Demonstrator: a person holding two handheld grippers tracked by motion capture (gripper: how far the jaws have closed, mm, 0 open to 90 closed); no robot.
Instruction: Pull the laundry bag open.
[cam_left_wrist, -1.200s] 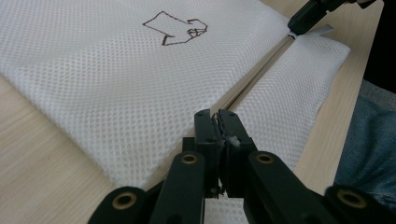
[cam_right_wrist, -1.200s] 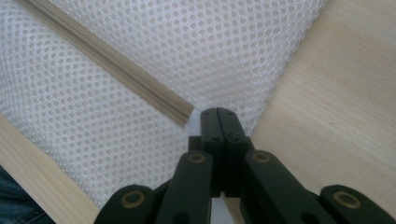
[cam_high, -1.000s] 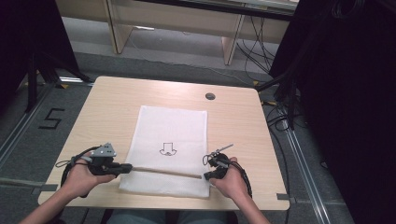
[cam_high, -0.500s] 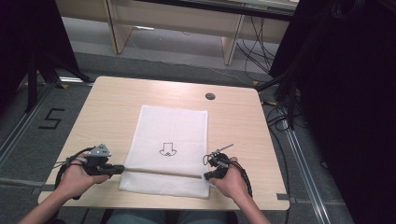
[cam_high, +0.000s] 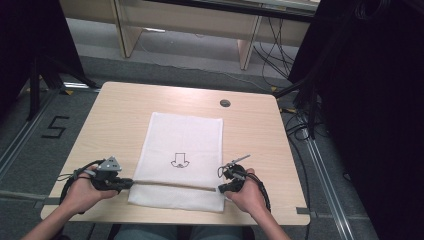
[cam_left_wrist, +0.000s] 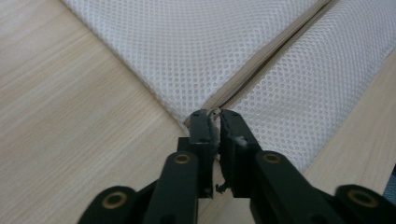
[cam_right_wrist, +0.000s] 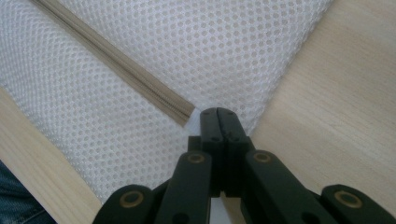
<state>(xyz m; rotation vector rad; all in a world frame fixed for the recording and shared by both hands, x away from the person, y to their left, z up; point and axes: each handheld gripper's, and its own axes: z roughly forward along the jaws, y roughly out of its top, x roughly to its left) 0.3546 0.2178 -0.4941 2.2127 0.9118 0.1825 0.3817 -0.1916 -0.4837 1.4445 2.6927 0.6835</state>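
Looks like a lab or recording workspace: light wooden table (cam_high: 125, 115) with a cable grommet (cam_high: 225, 103), black curtains (cam_high: 370, 100) on both sides, loose cables (cam_high: 300, 127) on grey floor, taped "5" marker (cam_high: 55, 127), floor rails (cam_high: 320, 165).

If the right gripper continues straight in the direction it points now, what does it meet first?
Probably the white mesh bag: the right gripper already sits at its edge with the jaws shut. Slightly to one side is the end of the beige zipper.
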